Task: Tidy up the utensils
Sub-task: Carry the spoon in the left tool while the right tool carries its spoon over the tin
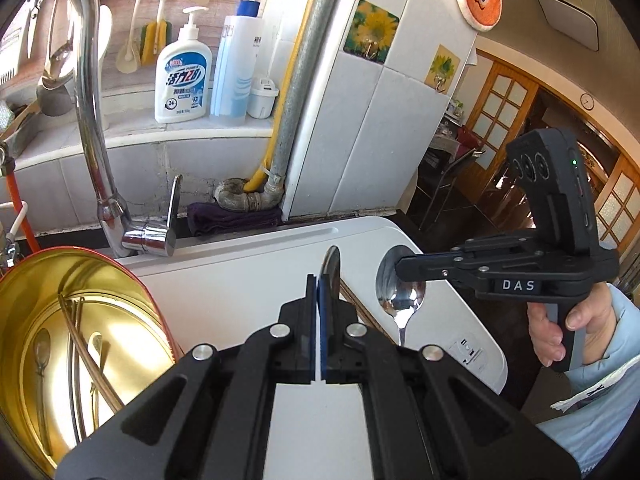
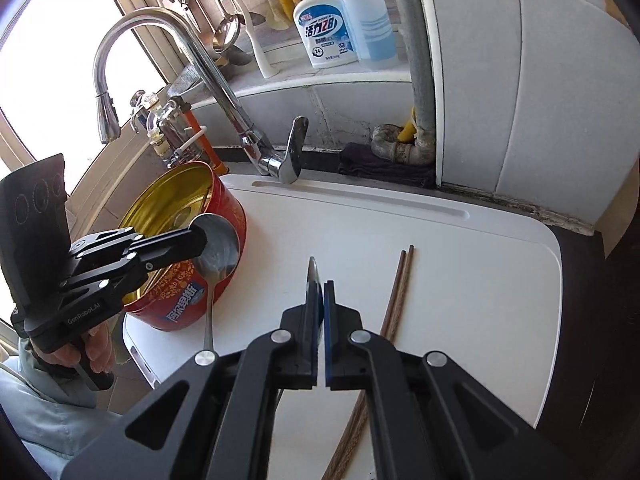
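My left gripper [image 1: 316, 280] is shut on a metal spoon [image 1: 333, 266], seen edge-on above its fingertips. In the right wrist view this left gripper [image 2: 200, 240] clamps the spoon's bowl [image 2: 220, 248] beside the red tin [image 2: 180, 292], handle hanging down. My right gripper [image 2: 323, 286] is shut on a second spoon [image 2: 312, 274], also edge-on. From the left wrist view the right gripper [image 1: 400, 270] pinches that spoon [image 1: 404, 300] by its bowl above the white board [image 1: 240, 280]. The tin's gold inside [image 1: 132, 308] holds chopsticks and spoons. A pair of brown chopsticks [image 2: 400, 292] lies on the board.
A chrome faucet [image 2: 224, 92] arches over the tin, its lever [image 2: 296, 148] at the board's back edge. Soap bottles [image 2: 324, 28] stand on the tiled ledge. A pipe [image 2: 422, 80] and a dark cloth [image 2: 384, 168] fill the back corner. A person's hand [image 1: 560, 332] grips the right tool.
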A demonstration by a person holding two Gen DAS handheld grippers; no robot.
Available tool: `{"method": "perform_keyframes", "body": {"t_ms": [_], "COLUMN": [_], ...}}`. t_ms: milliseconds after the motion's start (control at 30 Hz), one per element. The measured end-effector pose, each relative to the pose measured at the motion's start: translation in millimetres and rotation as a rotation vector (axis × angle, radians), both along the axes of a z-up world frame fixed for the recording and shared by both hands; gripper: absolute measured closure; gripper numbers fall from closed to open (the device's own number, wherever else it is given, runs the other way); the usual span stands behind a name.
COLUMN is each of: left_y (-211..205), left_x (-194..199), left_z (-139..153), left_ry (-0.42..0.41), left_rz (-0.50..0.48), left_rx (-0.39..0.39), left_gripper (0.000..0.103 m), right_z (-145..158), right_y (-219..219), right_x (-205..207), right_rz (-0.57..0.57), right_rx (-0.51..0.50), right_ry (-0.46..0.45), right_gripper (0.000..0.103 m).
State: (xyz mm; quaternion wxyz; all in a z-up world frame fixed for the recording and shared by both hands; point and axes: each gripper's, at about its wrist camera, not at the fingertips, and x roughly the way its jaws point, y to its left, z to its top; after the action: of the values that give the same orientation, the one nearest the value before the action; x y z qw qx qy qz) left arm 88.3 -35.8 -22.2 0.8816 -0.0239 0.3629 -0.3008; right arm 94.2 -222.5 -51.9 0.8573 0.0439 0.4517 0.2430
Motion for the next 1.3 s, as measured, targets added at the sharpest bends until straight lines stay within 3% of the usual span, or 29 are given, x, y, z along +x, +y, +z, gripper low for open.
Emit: {"method": "perform_keyframes", "body": {"t_ms": [233, 433, 667, 933, 1133, 1300], "left_y": [72.0, 140.1, 189.2, 216.7, 224.3, 225.1], "left_x": [-26.0, -32.0, -25.5, 5.8, 35.1, 45.2], "left_z": [49.7, 65.2, 60.4, 16.4, -29.2, -53.4], "left_ry": [-0.144, -0.191, -0.208, -0.111, 0.017, 0.098], "left_rz": [0.12, 0.244, 0.291, 0.269, 0.242, 0.214], "left_rx": [0.043, 0.06, 0.078, 0.087, 0.171, 0.199], "left_gripper": [0.102, 0.102, 0.102, 0.102, 0.102, 0.102], "right_z": [48.8, 68.3, 64.4, 13.2, -37.3, -55.6], "right_y": [57.0, 125.0, 191.3, 243.5, 260.1, 260.2], "right_x": [0.6, 8.0, 14.9, 31.7, 48.4, 61.3], "right_rz": [0.055, 0.111, 0.146, 0.141, 0.131, 0.1], "right_rx": [0.031, 0.048, 0.015, -0.071, -0.109, -0.095], "right_ry": [-0.12, -0.179, -0.189, -0.093, 0.057, 0.124], "right_gripper": [0.1, 0.1, 0.1, 0.1, 0.1, 0.1]}}
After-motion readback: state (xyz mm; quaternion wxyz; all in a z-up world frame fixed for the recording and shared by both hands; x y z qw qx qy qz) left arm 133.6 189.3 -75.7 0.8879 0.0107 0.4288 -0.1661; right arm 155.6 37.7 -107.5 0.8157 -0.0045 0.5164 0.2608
